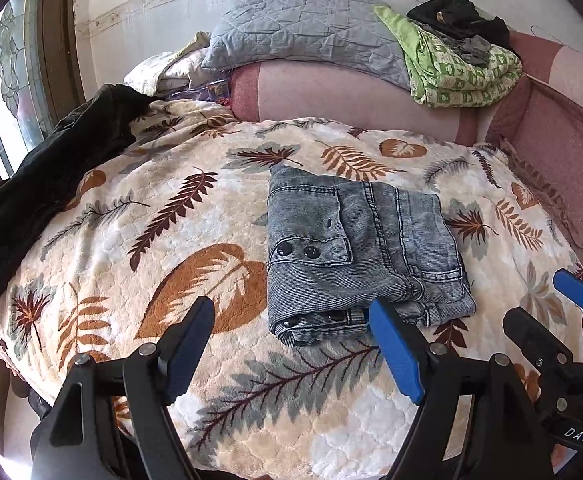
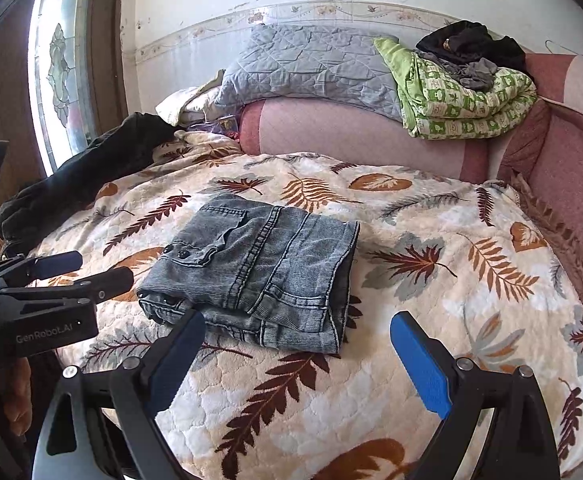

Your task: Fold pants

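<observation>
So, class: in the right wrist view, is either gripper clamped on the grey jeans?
No: the folded grey jeans lie free on the leaf-print blanket, and both the right gripper and left gripper stand open, holding nothing.

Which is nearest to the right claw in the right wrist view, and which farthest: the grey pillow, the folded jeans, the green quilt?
From the right claw:
1. Folded jeans, just ahead on the leaf blanket.
2. Green quilt, far right on the sofa back.
3. Grey pillow, far centre; nearly level with the quilt, hard to call.

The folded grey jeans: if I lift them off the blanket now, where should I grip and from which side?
Probably the thick rolled edge of the folded grey jeans nearest the open right gripper. Come in low from that near side: all layers meet there, so one pinch should hold the stack together.
</observation>
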